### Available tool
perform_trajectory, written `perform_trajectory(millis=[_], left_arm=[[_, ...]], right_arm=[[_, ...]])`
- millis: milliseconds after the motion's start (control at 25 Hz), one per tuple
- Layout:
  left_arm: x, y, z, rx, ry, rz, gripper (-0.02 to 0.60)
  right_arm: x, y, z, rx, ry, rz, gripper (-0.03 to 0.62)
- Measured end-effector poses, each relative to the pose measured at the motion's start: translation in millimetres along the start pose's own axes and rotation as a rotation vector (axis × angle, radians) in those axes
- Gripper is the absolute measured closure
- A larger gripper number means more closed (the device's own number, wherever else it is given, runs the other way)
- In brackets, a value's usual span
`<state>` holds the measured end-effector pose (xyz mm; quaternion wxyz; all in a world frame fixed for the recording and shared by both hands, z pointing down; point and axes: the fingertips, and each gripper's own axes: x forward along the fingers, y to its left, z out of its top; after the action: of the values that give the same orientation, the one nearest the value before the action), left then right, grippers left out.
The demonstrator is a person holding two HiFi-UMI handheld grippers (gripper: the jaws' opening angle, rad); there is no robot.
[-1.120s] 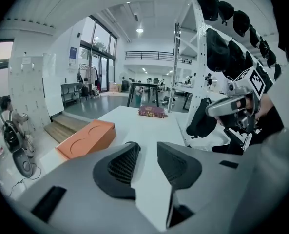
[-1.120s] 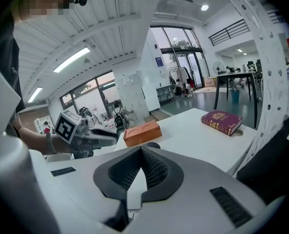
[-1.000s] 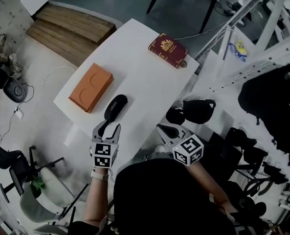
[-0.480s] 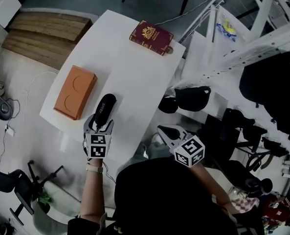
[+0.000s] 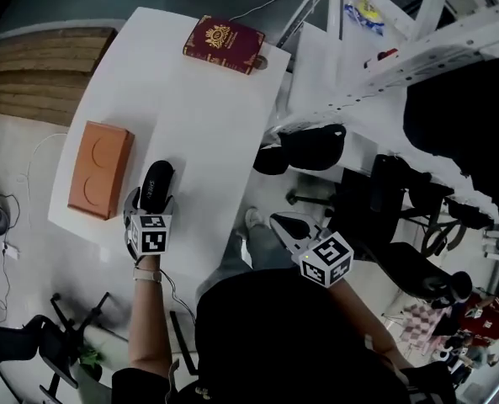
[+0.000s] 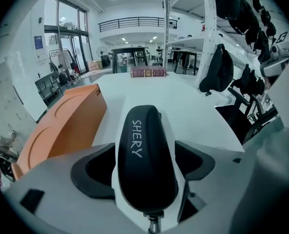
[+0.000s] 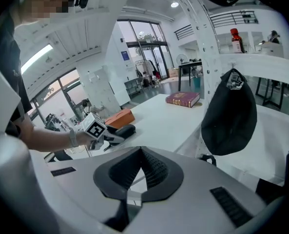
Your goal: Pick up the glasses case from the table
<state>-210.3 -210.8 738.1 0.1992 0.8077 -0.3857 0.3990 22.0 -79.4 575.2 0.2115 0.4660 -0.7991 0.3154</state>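
Glasses case (image 6: 145, 155): black, rounded hard-shell type, lying flat on the white table (image 5: 207, 116) close to its near edge, long axis pointing away. Judged light and rigid, with a smooth, domed lid that is likely slippery. Best hold would be across the two long flanks, low and near mid-length, so that it could not squirt out endwise.

Left gripper (image 5: 150, 207): jaws stood well apart, straddling the case's near end, one along each flank and very close. Firm contact could not be confirmed; a thin gap seemed to show on the right side. Case rested on the table, not lifted.

Right gripper (image 7: 140, 172): jaws together, nothing between them, held off the table's right edge and idle.

Just beside the case on its left: orange box (image 5: 99, 168). Far end of table: red book (image 5: 224, 43), well apart.
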Motion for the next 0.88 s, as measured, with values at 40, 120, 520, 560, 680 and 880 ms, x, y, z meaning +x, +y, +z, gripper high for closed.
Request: perform_trajectory(millis=[40,120,520,560,680,880], left_arm=[[5,0,-1,-0.001,0.011,-0.006,0.207],[14,2,-3,0.003,0.028,-0.013,0.207],[16,1,5,-0.013,0.024,-0.078,0.207],[16,1,5,-0.016,0.024,-0.075,0.207],[16,2,5,-0.029,0.033,-0.063,0.207],[10,-3,6,-0.034,0.046,-0.047,0.213]], right_arm=[[-2,-2,-2,0.006,0.001,-0.007,0.566],[-6,-7,-4,0.020,-0.001,-0.020,0.566],[-16,-21,-7,0.068,-0.007,-0.051,0.566],[-16,-21,-6,0.068,-0.008,-0.051,0.566],[-17,-20,-5,0.060,-0.006,-0.050,0.566],[-18,-21,-1,0.038,-0.011,-0.038,0.566]])
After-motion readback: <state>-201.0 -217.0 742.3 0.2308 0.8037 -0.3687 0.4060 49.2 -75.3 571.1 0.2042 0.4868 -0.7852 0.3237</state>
